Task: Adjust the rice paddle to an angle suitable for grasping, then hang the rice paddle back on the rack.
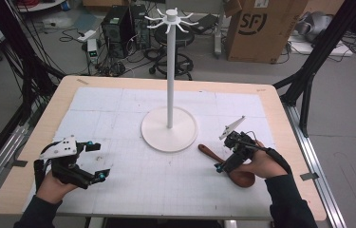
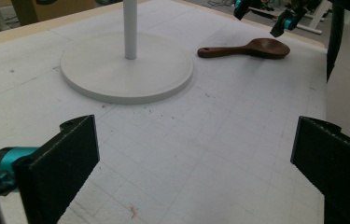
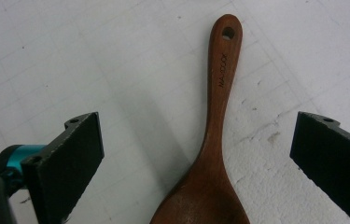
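Note:
A dark wooden spoon (image 1: 210,153) lies flat on the white gridded mat (image 1: 133,190), right of the white hanger stand's round base (image 1: 156,130). Its handle end with the hole points toward the base. My right gripper (image 1: 228,159) hangs just above the spoon, pointing down. In the right gripper view the spoon (image 3: 219,116) runs up between the two jaws, which are wide apart and not touching it, so the right gripper (image 3: 196,158) is open. My left gripper (image 1: 100,160) rests low at the front left, open and empty. From the left gripper (image 2: 193,158) I see the spoon (image 2: 252,49) beyond the base (image 2: 126,74).
The stand's tall white pole (image 1: 170,71) rises from the base to a ring of hooks (image 1: 171,21). Beyond the table's far edge are a cardboard box (image 1: 261,28), a computer tower (image 1: 118,23), a stool and floor cables. Black frame legs (image 1: 308,80) stand at the right.

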### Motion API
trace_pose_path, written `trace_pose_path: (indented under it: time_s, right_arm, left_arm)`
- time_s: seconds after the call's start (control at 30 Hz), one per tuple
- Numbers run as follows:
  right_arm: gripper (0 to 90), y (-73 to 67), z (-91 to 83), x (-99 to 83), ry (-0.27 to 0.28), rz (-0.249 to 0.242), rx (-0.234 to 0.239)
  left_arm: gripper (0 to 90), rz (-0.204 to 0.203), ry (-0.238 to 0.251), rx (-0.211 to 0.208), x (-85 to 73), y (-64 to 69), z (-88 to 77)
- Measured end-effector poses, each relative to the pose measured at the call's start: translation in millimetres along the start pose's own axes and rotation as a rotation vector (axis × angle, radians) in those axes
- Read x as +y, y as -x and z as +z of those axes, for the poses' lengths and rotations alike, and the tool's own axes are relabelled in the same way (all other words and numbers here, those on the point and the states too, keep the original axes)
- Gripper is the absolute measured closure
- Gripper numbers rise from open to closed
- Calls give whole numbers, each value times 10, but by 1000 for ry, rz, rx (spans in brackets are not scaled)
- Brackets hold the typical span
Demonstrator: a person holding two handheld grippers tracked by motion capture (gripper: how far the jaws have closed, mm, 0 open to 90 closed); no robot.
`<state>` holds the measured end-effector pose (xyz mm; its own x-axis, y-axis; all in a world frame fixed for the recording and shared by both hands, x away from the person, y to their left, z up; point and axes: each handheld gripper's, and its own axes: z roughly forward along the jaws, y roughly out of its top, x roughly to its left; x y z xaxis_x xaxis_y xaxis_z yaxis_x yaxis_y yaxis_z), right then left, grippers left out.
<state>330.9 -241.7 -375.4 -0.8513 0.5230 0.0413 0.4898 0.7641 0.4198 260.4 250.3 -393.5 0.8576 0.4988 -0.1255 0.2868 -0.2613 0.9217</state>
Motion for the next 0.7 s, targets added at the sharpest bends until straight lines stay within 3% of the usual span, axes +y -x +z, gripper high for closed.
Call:
trace_pose_path:
  time_s: [0.37, 0.7]
  right_arm:
    - [16, 17, 17, -3, -8, 5, -1]
    - [19, 30, 88, 14, -48, -6, -14]
  left_arm:
    - [16, -5, 2, -1, 1, -10, 2]
    - [16, -1, -15, 5, -2, 11, 9]
